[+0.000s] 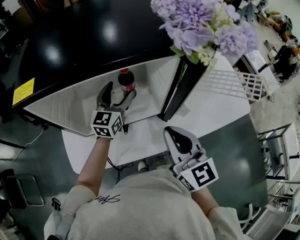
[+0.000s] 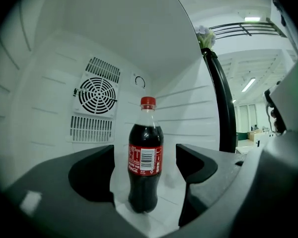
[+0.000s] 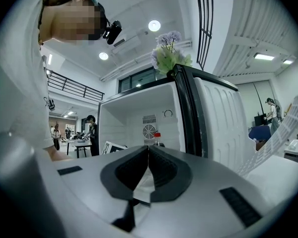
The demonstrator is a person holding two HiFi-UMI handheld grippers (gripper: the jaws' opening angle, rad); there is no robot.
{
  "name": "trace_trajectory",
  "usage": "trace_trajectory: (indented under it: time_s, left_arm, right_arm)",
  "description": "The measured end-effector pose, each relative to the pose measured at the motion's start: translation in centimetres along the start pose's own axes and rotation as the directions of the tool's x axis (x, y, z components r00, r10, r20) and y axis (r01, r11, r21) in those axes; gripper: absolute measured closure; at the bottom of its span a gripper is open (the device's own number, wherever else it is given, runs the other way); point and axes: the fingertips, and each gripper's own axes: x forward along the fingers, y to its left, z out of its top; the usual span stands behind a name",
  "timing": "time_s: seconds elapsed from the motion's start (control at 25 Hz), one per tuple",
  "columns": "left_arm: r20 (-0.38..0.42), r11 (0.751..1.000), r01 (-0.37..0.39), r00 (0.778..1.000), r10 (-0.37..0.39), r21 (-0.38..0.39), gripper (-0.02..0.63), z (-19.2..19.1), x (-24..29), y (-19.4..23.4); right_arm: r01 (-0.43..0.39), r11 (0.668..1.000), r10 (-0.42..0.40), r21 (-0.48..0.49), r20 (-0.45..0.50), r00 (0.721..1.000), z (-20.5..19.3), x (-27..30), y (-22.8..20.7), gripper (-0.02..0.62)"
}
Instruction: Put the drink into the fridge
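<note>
A cola bottle (image 1: pixel 126 80) with a red cap and red label stands upright on the white floor of the open fridge (image 1: pixel 149 108). My left gripper (image 1: pixel 118 95) is open just in front of it. In the left gripper view the bottle (image 2: pixel 145 157) stands between the two dark fingers (image 2: pixel 92 175), with a gap on each side. My right gripper (image 1: pixel 175 134) is shut and empty, held low outside the fridge. From the right gripper view (image 3: pixel 148 150) the bottle's cap (image 3: pixel 157 135) shows far back in the fridge.
The fridge door (image 1: pixel 184 86) stands open to the right, its white shelf rack (image 1: pixel 229 80) facing up. Purple flowers (image 1: pixel 200 14) sit on the black fridge top (image 1: pixel 85 34). A fan grille (image 2: pixel 96 94) is on the back wall. People and desks are in the background.
</note>
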Motion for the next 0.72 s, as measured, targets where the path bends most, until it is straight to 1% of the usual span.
trace_trajectory:
  time_s: [0.24,0.48,0.72]
  left_arm:
    - [0.013,1.000,-0.002,1.000,0.002,-0.008,0.233,1.0,-2.0,-0.2]
    - [0.013,1.000,0.009,1.000,-0.009,0.014,0.233,1.6,-4.2,-1.3]
    - [0.035,1.000,0.016,0.999,-0.016,0.018,0.233,2.7,-6.4,-2.0]
  right_arm:
    - [-0.020,1.000,0.020,0.001,0.016,1.000,0.3,0.3,1.1,0.583]
    - [-0.034,0.999,0.034,0.000,0.025,0.999,0.5,0.4,1.8,0.583]
    - [-0.050,0.999,0.050,-0.003,0.041,0.998,0.8,0.7,2.3,0.583]
